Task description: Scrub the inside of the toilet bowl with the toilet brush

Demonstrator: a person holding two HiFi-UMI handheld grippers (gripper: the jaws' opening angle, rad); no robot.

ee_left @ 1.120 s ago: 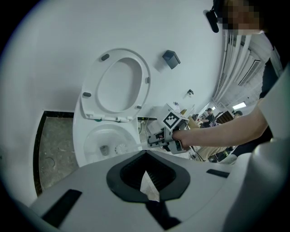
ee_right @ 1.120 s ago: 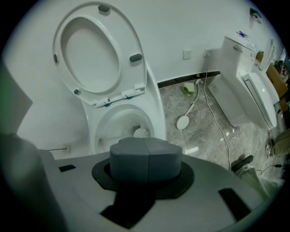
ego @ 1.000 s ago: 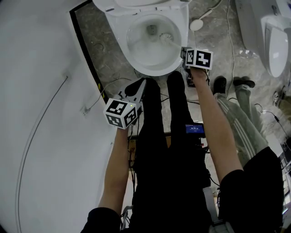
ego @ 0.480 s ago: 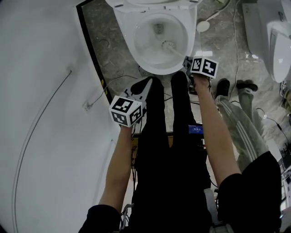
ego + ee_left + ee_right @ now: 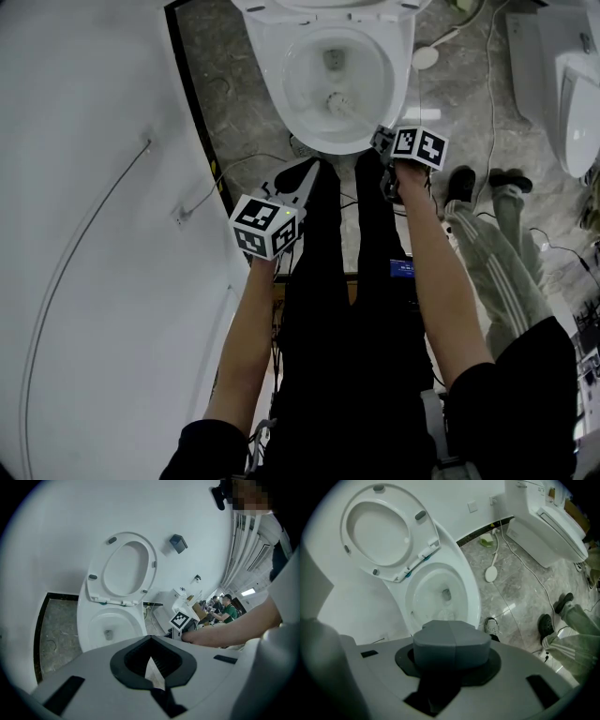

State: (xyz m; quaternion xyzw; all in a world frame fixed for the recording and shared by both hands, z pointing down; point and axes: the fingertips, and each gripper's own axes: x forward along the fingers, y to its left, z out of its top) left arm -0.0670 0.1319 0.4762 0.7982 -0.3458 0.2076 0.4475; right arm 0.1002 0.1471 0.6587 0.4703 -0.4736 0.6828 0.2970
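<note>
Scrubbing stage: judged under way. The toilet brush (image 5: 336, 103) has its bristle head down inside the toilet bowl (image 5: 264, 52), on the near slope of the basin and short of the drain at the back.
Brush axis: the handle runs on a diagonal from the head, back toward the person and to the right. It rises over the near right part of the rim to the right gripper (image 5: 382, 141).
Right gripper: its jaws are pressed together on the thin handle. In the right gripper view the grey pads meet, and the pale bristle head shows just beyond them in the basin.
Left gripper (image 5: 294, 180): it hangs over the floor (image 5: 234, 103) beside the person's legs, well apart from the bowl. Its jaws are drawn narrow with the tips meeting and nothing of the task between them. A pale sliver shows there that I cannot identify.
Nearer hand: the right, and it alone reaches the bowl.
Direction of work: the basin lies forward and slightly left of the right gripper. A push along the handle would likely send the head toward the drain and far wall, and a pull would drag it up the near wall.
Seat (image 5: 379, 531): raised at the back, clear of the opening.
Watch point: the handle crosses the rim close to the gripper, so the wall directly beneath that gripper probably needs a steeper tilt.
</note>
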